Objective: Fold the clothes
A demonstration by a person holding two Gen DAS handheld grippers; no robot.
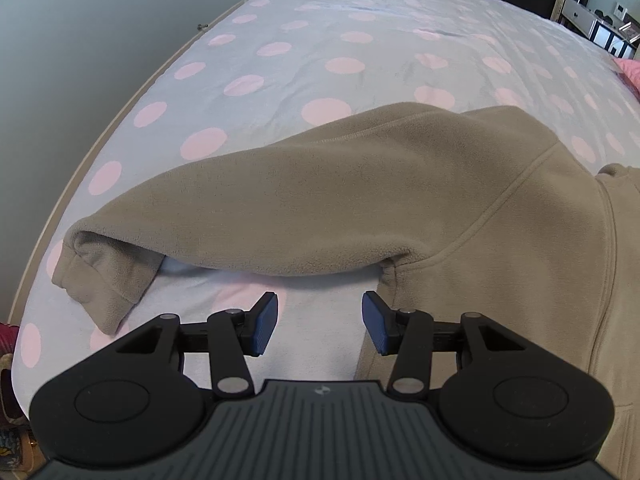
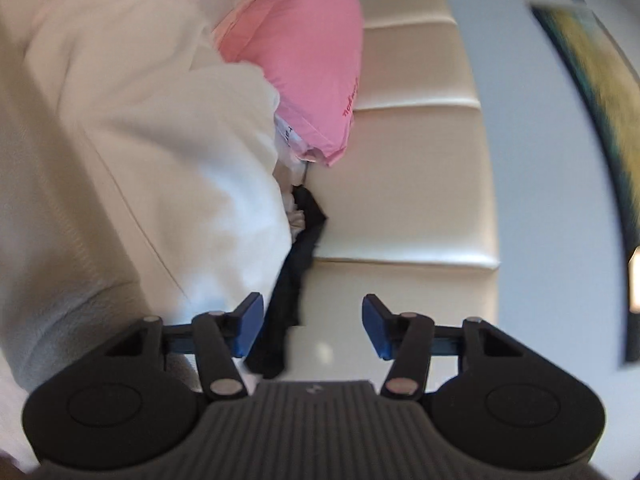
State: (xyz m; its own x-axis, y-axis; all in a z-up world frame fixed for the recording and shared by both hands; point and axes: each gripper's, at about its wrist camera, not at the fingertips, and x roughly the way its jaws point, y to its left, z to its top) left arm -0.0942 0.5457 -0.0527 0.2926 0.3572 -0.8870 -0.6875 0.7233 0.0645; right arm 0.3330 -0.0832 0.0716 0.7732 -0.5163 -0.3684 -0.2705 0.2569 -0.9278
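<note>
A tan fleece hoodie (image 1: 400, 200) lies on the bed. Its sleeve (image 1: 200, 220) stretches left, with the cuff (image 1: 100, 280) folded under at the bed's left side. My left gripper (image 1: 319, 326) is open and empty, just in front of the armpit. Its right finger is close to the hoodie's side edge. My right gripper (image 2: 312, 328) is open and empty and points at the head of the bed. A pale fleece fabric (image 2: 100, 160) fills the left of the right wrist view; I cannot tell if it is the hoodie.
The bed cover (image 1: 320, 40) is grey-white with pink dots. A grey wall (image 1: 80, 60) runs along the bed's left edge. A pink pillow (image 2: 308, 52) leans on a cream padded headboard (image 2: 416, 160). A dark cloth (image 2: 292, 280) lies between bedding and headboard.
</note>
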